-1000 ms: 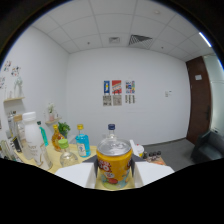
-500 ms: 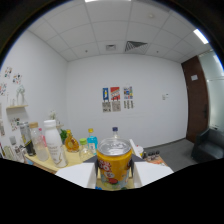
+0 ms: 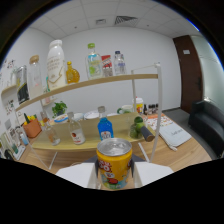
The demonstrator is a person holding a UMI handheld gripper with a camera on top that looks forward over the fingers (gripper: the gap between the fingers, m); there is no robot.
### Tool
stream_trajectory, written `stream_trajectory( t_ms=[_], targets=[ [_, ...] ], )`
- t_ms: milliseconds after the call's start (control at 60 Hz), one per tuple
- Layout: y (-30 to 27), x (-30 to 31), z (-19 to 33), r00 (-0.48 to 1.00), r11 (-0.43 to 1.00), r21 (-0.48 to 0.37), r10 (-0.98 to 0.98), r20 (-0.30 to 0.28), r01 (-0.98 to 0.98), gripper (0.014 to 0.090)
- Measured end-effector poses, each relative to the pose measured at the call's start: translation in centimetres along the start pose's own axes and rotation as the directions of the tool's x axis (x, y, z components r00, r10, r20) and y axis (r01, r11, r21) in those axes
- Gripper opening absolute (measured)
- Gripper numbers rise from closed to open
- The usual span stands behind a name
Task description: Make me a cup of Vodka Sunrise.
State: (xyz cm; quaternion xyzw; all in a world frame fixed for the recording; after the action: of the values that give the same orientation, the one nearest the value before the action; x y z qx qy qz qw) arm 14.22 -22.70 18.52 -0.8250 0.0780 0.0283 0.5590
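A yellow drink can (image 3: 114, 164) with a silver top stands upright between the two white fingers (image 3: 75, 175), and my gripper (image 3: 114, 178) is shut on it. The can is held in the air in front of a wooden table (image 3: 120, 131). Just beyond the can on that table stand a blue bottle (image 3: 104, 128) and a clear bottle with a red label (image 3: 75, 132). A wooden shelf (image 3: 107, 82) above the table carries a tall white bottle (image 3: 55, 64), a small orange bottle (image 3: 72, 74) and several clear bottles.
White metal posts (image 3: 159, 105) hold up the shelf. A green and dark object (image 3: 137, 128) lies on the table to the right of the blue bottle, with papers (image 3: 173, 134) further right. A black sofa (image 3: 208, 125) and a brown door (image 3: 188, 70) are beyond.
The gripper has dropped and moved in close to the table and shelf, which now fill the view. The can has stayed held between the fingers.
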Motion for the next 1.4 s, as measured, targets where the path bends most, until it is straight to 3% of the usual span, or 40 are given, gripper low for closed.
stream_trajectory(
  t_ms=[183,350,483,650,850,1000,1200,1317,1400],
  targets=[
    [0.1,0.1,0.9,0.965,0.969,-0.002,-0.248,-0.082,0.249,0.0508],
    [-1.5,-0.7,1.1,0.806,0.815,-0.009,-0.575,-0.14,0.579,0.0507],
    [-2.0,-1.9,1.3,0.553,0.568,-0.04,-0.814,-0.179,0.822,0.0506],
    [-1.1,-3.3,1.9,0.158,0.176,-0.097,-0.973,-0.169,0.98,0.0507],
    [-0.6,-4.5,2.0,-0.261,-0.243,-0.118,-0.949,-0.175,0.963,0.0509],
    [0.0,-5.0,2.2,-0.448,-0.43,-0.13,-0.877,-0.173,0.893,0.0511],
    [0.2,-5.0,2.4,-0.41,-0.392,-0.129,-0.896,-0.17,0.911,0.051],
    [-2.1,-5.4,1.2,-0.213,-0.197,-0.092,-0.95,-0.226,0.976,0.0512],
    [-4.5,-5.6,0.0,0.038,0.044,-0.019,-0.963,-0.267,0.999,0.0511]
  ],
)
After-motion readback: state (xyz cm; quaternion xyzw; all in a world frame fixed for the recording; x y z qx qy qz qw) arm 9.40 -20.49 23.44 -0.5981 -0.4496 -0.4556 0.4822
